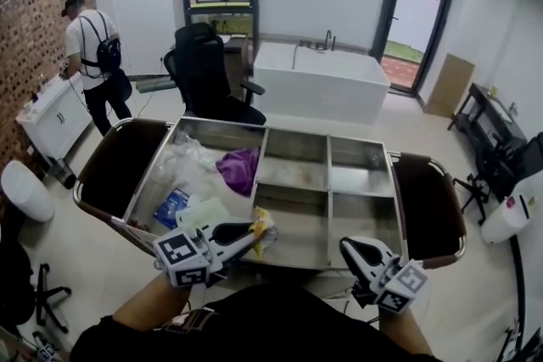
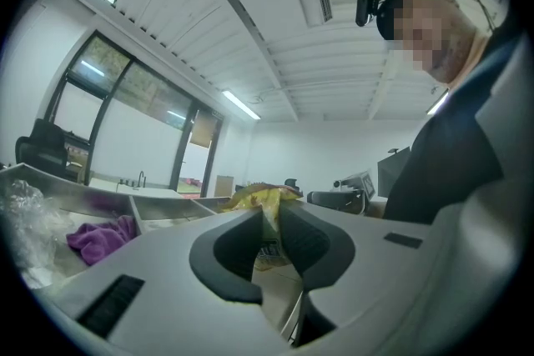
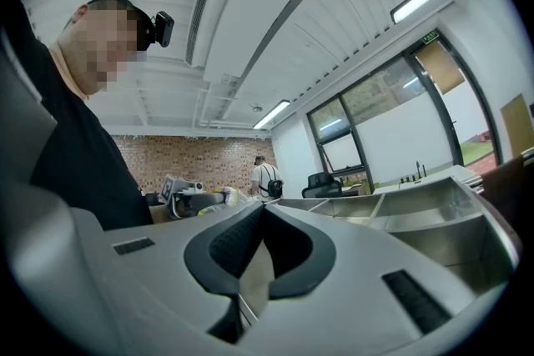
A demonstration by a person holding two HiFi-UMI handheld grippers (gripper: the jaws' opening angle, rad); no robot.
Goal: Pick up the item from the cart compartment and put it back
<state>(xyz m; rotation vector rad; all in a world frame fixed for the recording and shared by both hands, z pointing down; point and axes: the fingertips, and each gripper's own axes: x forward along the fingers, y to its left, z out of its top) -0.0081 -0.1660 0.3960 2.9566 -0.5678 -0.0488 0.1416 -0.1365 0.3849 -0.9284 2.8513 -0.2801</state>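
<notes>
A crinkled yellow snack packet [image 1: 265,226] hangs over the near edge of the steel cart [image 1: 327,182], pinched by my left gripper [image 1: 251,236], which is shut on it. In the left gripper view the packet [image 2: 265,200] sticks up between the two dark pads [image 2: 310,246] of that gripper [image 2: 269,217]. My right gripper [image 1: 355,250] hovers at the cart's near right corner, shut with nothing in it. In the right gripper view its jaws [image 3: 261,211] meet tip to tip, and the packet [image 3: 222,194] shows far off to the left.
The cart's big left compartment holds clear plastic bags [image 1: 191,165], a purple cloth [image 1: 240,168] and a blue packet [image 1: 172,206]. Brown side shelves [image 1: 123,165] flank the cart. Behind stand a black office chair [image 1: 208,72], a white counter [image 1: 322,80] and a person [image 1: 89,55].
</notes>
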